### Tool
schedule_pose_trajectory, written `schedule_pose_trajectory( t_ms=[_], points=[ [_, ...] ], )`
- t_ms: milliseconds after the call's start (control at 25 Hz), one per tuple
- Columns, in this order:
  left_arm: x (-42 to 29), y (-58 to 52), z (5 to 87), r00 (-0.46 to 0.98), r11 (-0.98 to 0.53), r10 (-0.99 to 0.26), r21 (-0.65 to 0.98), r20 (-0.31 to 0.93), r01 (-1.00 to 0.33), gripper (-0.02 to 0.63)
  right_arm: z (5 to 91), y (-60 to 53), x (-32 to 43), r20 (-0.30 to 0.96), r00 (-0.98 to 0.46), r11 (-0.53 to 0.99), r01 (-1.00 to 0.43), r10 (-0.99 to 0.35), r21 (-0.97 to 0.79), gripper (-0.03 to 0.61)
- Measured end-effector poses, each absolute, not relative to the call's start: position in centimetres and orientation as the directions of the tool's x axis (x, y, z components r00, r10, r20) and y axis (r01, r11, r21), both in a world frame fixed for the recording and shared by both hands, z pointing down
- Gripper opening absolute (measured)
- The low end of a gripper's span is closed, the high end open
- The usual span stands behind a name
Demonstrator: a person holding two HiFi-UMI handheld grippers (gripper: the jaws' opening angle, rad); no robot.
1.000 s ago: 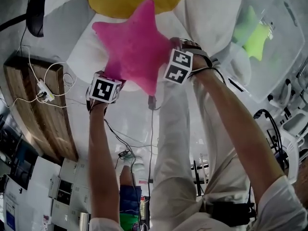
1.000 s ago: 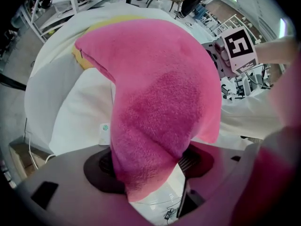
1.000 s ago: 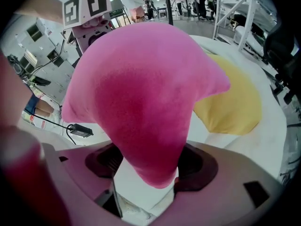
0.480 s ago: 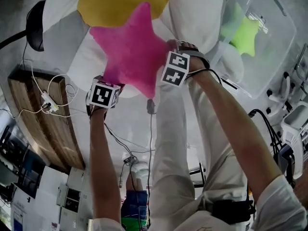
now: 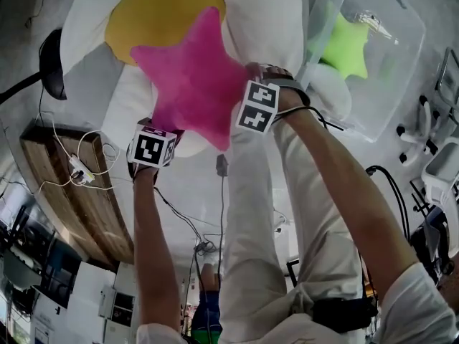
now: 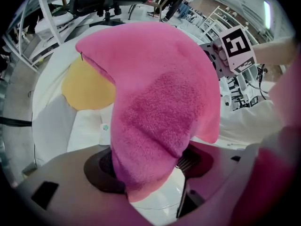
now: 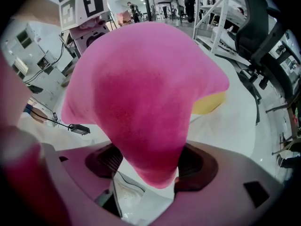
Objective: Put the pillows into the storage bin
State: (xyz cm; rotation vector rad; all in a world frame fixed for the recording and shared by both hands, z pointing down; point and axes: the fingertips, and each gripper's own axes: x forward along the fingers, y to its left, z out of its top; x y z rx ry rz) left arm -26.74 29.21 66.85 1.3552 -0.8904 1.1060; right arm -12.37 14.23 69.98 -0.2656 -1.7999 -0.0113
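Both tongs grip 1 pink star [image 5: 190, 84] pillow. Left tongs [image 6: 150, 171]: jaws closed on 1 star arm, plush squeezed between the 2 pads, tip poking out below them. Right tongs [image 7: 149, 166]: same, jaws clamped on another arm, pads pressing in from both sides.

Head view: pink star sits upper centre of frame. Left tongs are at its lower-left arm, right tongs at its right arm, both pointing steeply down. 2 forearms [image 5: 154, 249] reach up from the frame bottom. 1 marker cube [image 5: 152, 149] shows on each tongs, facing the camera. In the left gripper view the other cube shows upper right; in the right gripper view, upper left.

Behind the pink star is a big flower pillow [image 5: 276, 20] with white petals and a yellow centre [image 5: 154, 13], filling the top centre of frame. The pink star overlaps its lower part; can't tell if they touch. In the left gripper view the yellow centre shows left of the pink star.

Bin [image 5: 409, 41]: clear plastic, upper right of the head view, just right of the flower pillow. 1 green star [image 5: 346, 45] lies inside it, seen through the wall. The pink star is left of the bin, not in it.

Rest: wooden desk [image 5: 79, 199] at lower left, with a white plug strip [image 5: 77, 169] and looped white cable on it. A dark cable [image 5: 222, 192] runs down the frame centre over the pale floor. White chairs [image 5: 437, 178] stand at the right edge.
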Motion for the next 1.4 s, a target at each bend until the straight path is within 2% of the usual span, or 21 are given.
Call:
schedule_pose_trajectory(
  t_ms=[640, 1400],
  points=[
    [-20.3, 18.7, 62.3, 0.273, -0.288, 0.037, 0.272, 0.961, -0.918, 0.330, 65.1, 6.3, -3.8, 0.962, -0.254, 0.994, -0.006, 0.102, -0.107, 0.354],
    [-10.4, 8.0, 60.7, 0.261, -0.457, 0.060, 0.259, 0.963, -0.851, 0.328, 63.6, -1.5, 7.9, 0.959, -0.283, 0.975, -0.209, 0.017, -0.079, 0.356]
  ],
)
